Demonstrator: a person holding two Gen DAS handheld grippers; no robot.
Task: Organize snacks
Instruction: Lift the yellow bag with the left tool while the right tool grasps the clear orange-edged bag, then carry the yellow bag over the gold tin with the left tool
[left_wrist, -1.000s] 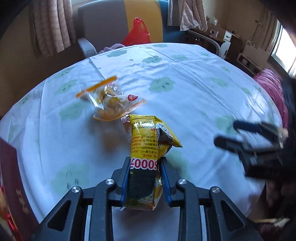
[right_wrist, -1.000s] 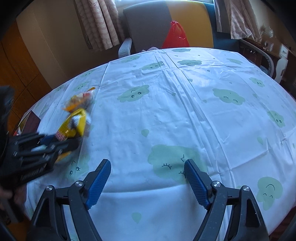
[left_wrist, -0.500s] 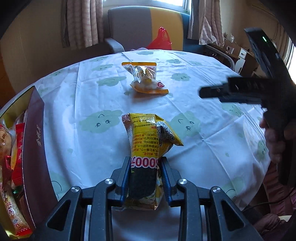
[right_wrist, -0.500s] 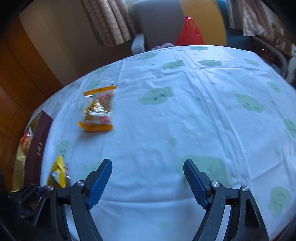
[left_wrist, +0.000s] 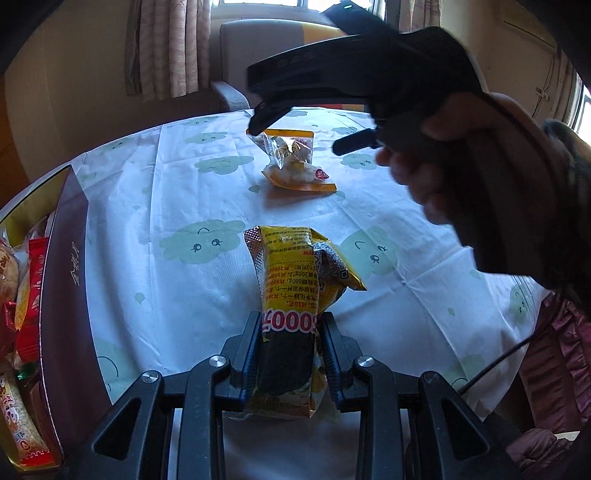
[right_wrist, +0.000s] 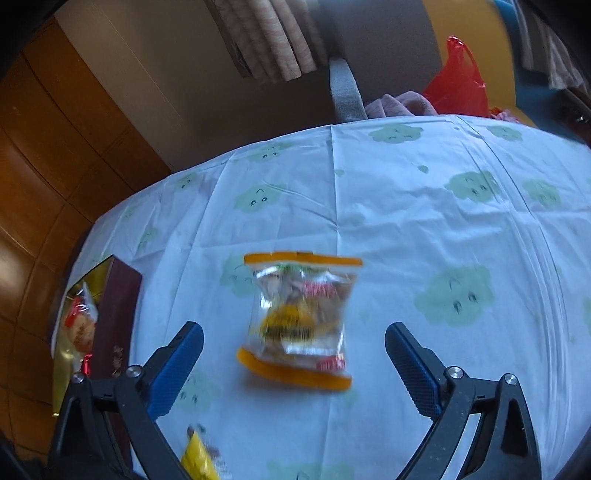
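Note:
My left gripper (left_wrist: 290, 334) is shut on a yellow snack packet (left_wrist: 295, 280), which sticks out forward above the cloth-covered round table (left_wrist: 177, 206). A clear bag with orange edges (left_wrist: 295, 166) lies flat farther out on the cloth. In the right wrist view the same clear bag (right_wrist: 301, 319) lies between and ahead of my right gripper (right_wrist: 293, 347), whose jaws are opening wide and do not touch it. The right gripper and the hand (left_wrist: 461, 147) holding it hover above that bag in the left wrist view. A corner of the yellow packet (right_wrist: 199, 459) shows at the bottom.
A dark red box (left_wrist: 66, 295) with several wrapped snacks inside stands at the table's left edge; the same box (right_wrist: 118, 317) shows at left in the right wrist view. Behind the table stands an armchair (right_wrist: 369, 55) with a red plastic bag (right_wrist: 458, 85). A wooden cabinet (right_wrist: 55, 147) lines the left wall.
My right gripper has swung left across the table to above the clear bag and spread its jaws wider. The left gripper turned toward the box with the yellow packet, then held still.

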